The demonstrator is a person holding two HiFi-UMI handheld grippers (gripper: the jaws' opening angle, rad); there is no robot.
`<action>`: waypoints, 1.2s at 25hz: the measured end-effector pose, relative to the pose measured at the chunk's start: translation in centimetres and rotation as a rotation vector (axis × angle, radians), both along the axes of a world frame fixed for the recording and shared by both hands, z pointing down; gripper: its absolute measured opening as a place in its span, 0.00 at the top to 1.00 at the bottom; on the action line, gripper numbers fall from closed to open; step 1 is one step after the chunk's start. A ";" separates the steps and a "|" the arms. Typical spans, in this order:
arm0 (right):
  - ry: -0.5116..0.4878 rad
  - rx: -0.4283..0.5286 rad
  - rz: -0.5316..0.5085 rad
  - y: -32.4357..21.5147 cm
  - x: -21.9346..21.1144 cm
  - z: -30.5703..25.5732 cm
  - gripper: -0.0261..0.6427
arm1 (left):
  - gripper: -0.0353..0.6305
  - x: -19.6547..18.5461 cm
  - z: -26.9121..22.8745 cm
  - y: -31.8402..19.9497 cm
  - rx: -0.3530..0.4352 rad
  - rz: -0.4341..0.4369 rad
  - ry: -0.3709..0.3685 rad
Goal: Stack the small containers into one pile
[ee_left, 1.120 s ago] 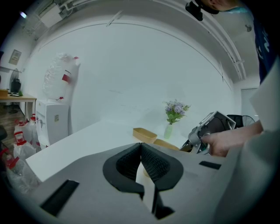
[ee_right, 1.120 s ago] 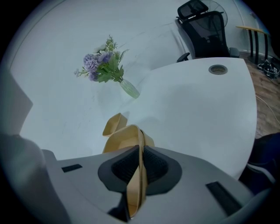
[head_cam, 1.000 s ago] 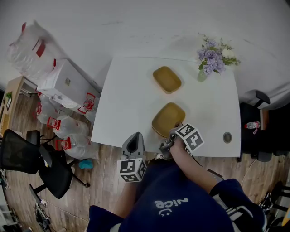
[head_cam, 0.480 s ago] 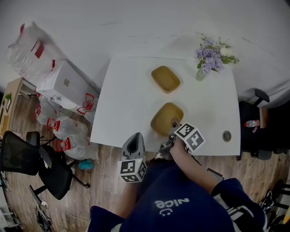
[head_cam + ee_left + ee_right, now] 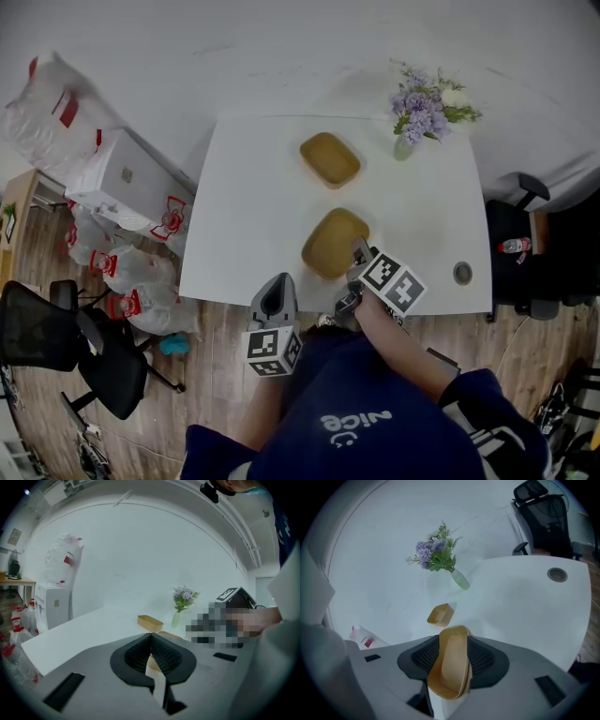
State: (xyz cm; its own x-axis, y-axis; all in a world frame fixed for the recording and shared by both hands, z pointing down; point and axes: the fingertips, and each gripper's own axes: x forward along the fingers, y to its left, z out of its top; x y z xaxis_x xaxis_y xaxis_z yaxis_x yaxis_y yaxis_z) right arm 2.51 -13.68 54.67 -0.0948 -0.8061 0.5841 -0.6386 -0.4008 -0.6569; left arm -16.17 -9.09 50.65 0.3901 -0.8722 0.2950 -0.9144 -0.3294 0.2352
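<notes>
Both tongs work from the near edge of the white tabletop [image 5: 253,206]. The left tongs [image 5: 151,639] hang just off that edge, pressed together with nothing between them, and play no part for now.

Further right, the far container [image 5: 329,159] lies alone toward the back of the tabletop, open side up. The near container [image 5: 333,244] lies close to the front edge, well apart from the far one. By that spacing the pile is not finished: at least the far container has yet to join the near one, or the other way round. In the right gripper view the near container's rim looks doubled along one side, so it may already be two nested together, though I cannot be sure.

Both containers are shallow, tan-yellow trays, oblong with rounded corners and thin walls that slope outward. That shape should nest easily, and they look light.

The right tongs [image 5: 453,653] are at the near container's right front end and are spreading. That end of the container stands in the gap between the ribbed pads, seemingly let go rather than pinched.

Rightmost, a vase of purple flowers [image 5: 417,108] stands at the back corner, clear of both containers.
</notes>
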 end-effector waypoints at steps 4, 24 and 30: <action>0.096 0.069 -0.048 -0.5 0.8 -1.7 0.70 | 0.92 0.5 0.0 0.0 0.002 0.006 -0.001; 0.376 0.518 -0.636 -11.8 1.1 -11.4 0.70 | 0.92 1.7 -2.0 -3.4 0.011 -0.077 -0.015; 0.446 0.577 -0.713 -15.1 0.9 -14.0 0.70 | 0.92 1.9 -2.2 -4.8 -0.002 -0.071 -0.024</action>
State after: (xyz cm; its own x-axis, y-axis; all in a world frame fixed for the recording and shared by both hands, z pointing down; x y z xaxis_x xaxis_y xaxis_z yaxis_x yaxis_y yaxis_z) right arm 3.43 -28.75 40.62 -0.5318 -0.8168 0.2234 -0.8386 0.4712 -0.2735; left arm -14.30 -13.88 48.40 0.3198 -0.8969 0.3054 -0.9410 -0.2629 0.2133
